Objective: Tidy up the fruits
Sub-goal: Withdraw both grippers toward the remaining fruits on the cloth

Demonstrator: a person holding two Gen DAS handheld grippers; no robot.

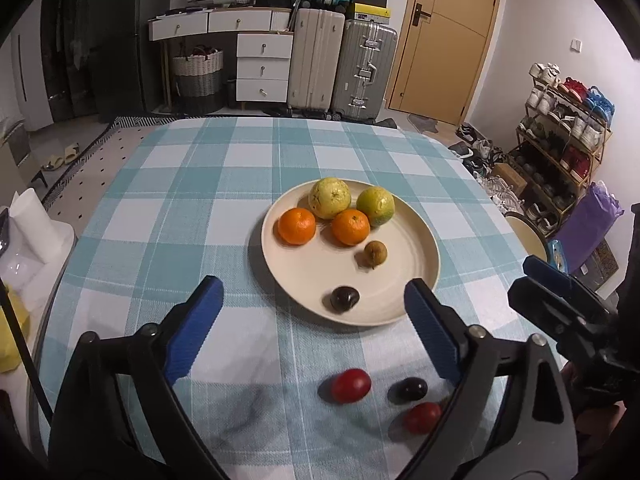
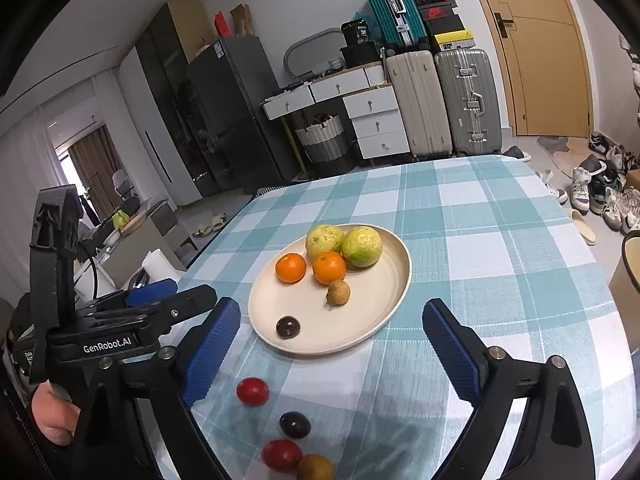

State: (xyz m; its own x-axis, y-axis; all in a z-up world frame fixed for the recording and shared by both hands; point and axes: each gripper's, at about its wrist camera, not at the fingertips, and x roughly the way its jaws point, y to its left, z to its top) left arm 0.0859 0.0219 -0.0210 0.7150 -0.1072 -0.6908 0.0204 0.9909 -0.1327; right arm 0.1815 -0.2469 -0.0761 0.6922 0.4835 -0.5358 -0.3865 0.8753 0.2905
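A cream plate (image 1: 404,240) (image 2: 384,300) on the checked tablecloth holds two yellow-green guavas (image 1: 330,197) (image 2: 362,246), two oranges (image 1: 297,225) (image 2: 329,267), a small brown fruit (image 1: 375,254) (image 2: 338,292) and a dark plum (image 1: 345,299) (image 2: 288,327). Loose on the cloth nearer me lie two red tomatoes (image 1: 351,385) (image 2: 252,391), a dark plum (image 1: 412,389) (image 2: 295,424) and a brown fruit (image 2: 315,467). My left gripper (image 1: 314,300) is open over the plate's near edge, holding nothing. My right gripper (image 2: 332,328) is open too, with nothing in it.
The table (image 1: 192,184) drops off at left, where a white paper roll (image 1: 30,220) stands. A shoe rack (image 1: 560,144) and scattered shoes (image 2: 600,184) lie to the right. Suitcases (image 1: 340,64), white drawers (image 1: 262,66) and a door (image 1: 444,36) stand behind.
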